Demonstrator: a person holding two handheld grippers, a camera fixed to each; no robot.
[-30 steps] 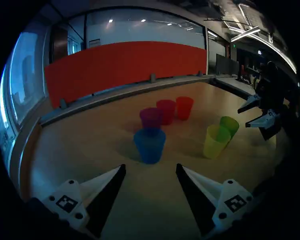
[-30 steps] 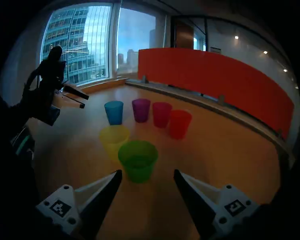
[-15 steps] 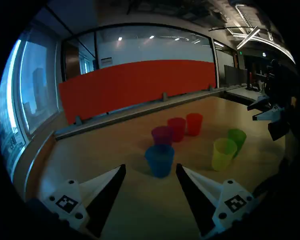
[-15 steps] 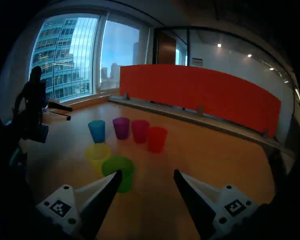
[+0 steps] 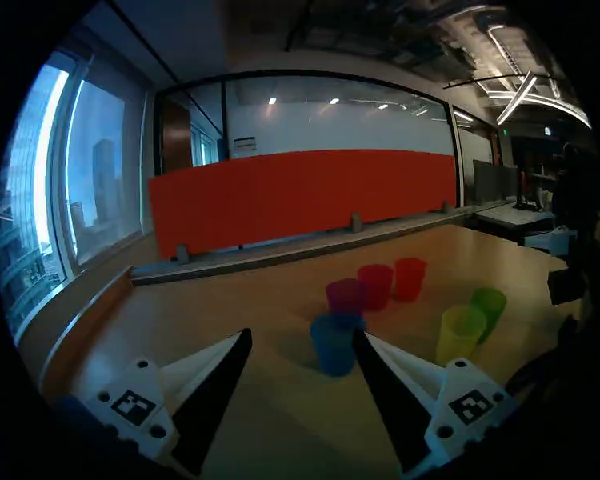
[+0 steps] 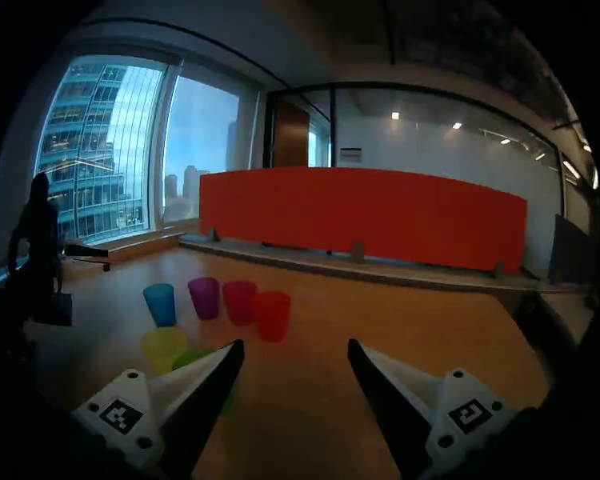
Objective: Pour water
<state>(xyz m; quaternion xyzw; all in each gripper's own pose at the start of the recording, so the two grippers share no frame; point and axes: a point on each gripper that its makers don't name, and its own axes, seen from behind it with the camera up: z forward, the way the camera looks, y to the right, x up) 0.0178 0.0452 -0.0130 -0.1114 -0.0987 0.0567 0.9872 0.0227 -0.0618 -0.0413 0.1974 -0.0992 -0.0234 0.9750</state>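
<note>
Six plastic cups stand on the wooden table (image 5: 220,308). In the left gripper view the blue cup (image 5: 334,344) is nearest, with purple (image 5: 346,296), pink (image 5: 374,286) and red (image 5: 410,278) behind it, and yellow (image 5: 458,332) and green (image 5: 488,308) to the right. My left gripper (image 5: 300,334) is open and holds nothing. In the right gripper view the row of blue (image 6: 160,304), purple (image 6: 204,298), pink (image 6: 238,301) and red (image 6: 272,315) sits beyond the yellow cup (image 6: 162,349); the green cup (image 6: 190,358) is partly behind a finger. My right gripper (image 6: 294,346) is open and holds nothing.
A long red partition (image 5: 300,196) runs along the table's far edge. Tall windows (image 6: 100,176) lie on the side. The other gripper shows as a dark shape at the far left (image 6: 84,251) of the right gripper view. Bare tabletop (image 6: 412,344) stretches right of the cups.
Both grippers have drawn back and tilted up. The cups now look smaller and lower in both views, and more of the room shows. Both stay open.
</note>
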